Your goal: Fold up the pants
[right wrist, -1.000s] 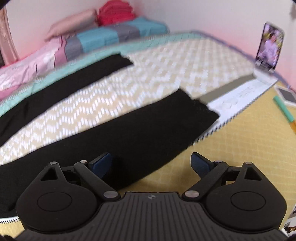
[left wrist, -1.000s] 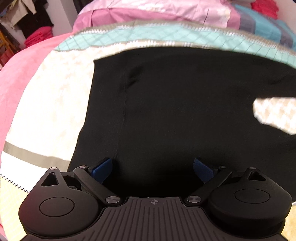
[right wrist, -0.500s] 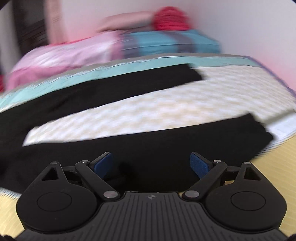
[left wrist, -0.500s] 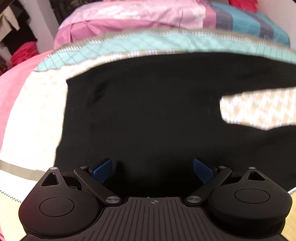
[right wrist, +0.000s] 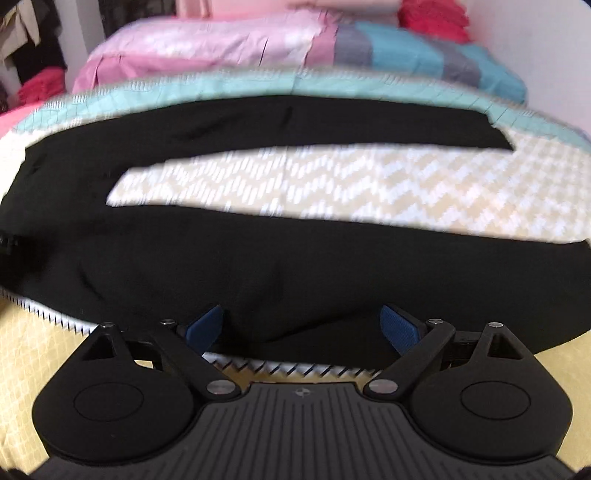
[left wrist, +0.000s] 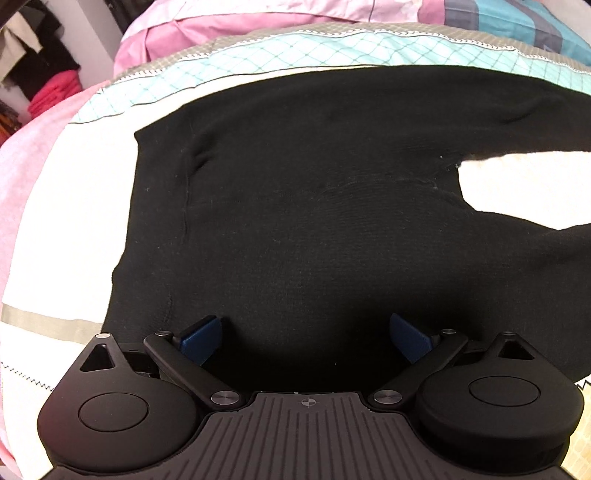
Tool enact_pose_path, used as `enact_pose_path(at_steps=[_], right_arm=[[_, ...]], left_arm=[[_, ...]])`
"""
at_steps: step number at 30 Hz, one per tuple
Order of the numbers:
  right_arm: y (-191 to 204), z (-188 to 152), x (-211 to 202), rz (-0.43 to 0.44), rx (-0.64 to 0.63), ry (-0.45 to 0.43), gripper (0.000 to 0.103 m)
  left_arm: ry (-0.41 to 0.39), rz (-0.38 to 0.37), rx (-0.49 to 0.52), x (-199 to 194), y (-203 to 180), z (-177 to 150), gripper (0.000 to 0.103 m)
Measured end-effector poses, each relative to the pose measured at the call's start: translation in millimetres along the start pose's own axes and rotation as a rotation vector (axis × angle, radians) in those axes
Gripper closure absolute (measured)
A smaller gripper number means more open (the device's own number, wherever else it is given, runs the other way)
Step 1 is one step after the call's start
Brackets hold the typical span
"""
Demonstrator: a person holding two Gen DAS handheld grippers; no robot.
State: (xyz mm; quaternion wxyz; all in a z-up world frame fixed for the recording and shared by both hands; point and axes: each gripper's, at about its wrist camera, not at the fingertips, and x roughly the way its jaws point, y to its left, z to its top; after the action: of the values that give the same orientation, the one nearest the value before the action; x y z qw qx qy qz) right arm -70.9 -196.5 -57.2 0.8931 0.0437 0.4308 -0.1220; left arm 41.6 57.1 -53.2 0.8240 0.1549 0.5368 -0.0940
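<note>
My left gripper hung wide apart over the near edge of the pants, gripping nothing, its blue pads spread to either side above the black cloth. The pants lay flat on the quilt, waist end to the left, the cloth filling most of the left view. At the right of that view the two legs split, a wedge of pale quilt showing between them. A seam ran down the cloth near its left edge, with a small pucker at its far end. My right gripper was spread wide too, empty, poised at the near hem of the near leg, with the quilt's zigzag trim just under the fingers. The far leg stretched off to the right, well apart from the near one, chevron quilt bare between them. That view was blurred, so I could not tell whether the pads touched the cloth. Beyond the pants ran a teal band of quilt, then a pink pillow and a teal and grey one at the far side. Red folded clothes sat on the far right.
</note>
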Motion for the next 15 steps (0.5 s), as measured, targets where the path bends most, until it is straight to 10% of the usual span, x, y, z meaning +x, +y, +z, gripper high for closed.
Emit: enact_pose_path(at_steps=[15], right_arm=[[-37, 10, -1, -0.005, 0.113, -0.034, 0.008]], left_arm=[[0.017, 0.007, -0.035, 13, 7, 3, 0.000]])
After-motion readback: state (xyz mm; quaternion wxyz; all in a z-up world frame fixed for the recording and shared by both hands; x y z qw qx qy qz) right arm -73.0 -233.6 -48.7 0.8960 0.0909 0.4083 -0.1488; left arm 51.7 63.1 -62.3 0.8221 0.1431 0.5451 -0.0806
